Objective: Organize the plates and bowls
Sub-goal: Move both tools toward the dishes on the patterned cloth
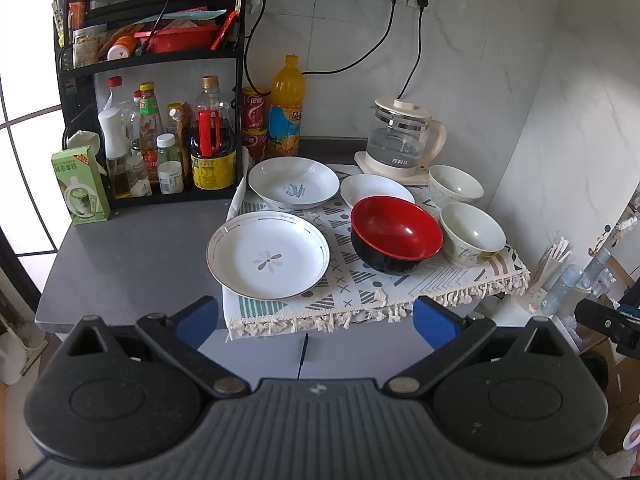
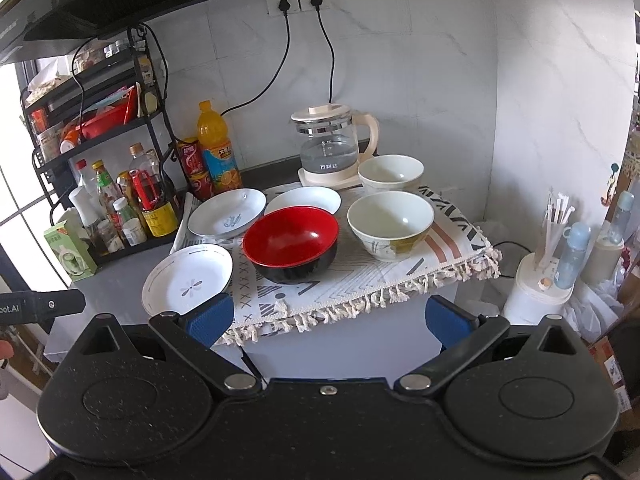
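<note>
Ahead of the left gripper and right gripper, both spread wide and empty, the fringed cloth carried three plates and three bowls.

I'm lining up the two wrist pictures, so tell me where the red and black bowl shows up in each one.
Left wrist view: the red and black bowl sits right of centre on the patterned cloth, right of the flower plate.
Right wrist view: the bowl is near centre, just above the gap between the open fingers.
Shared landmark: the glass kettle stands behind it in both.
</note>
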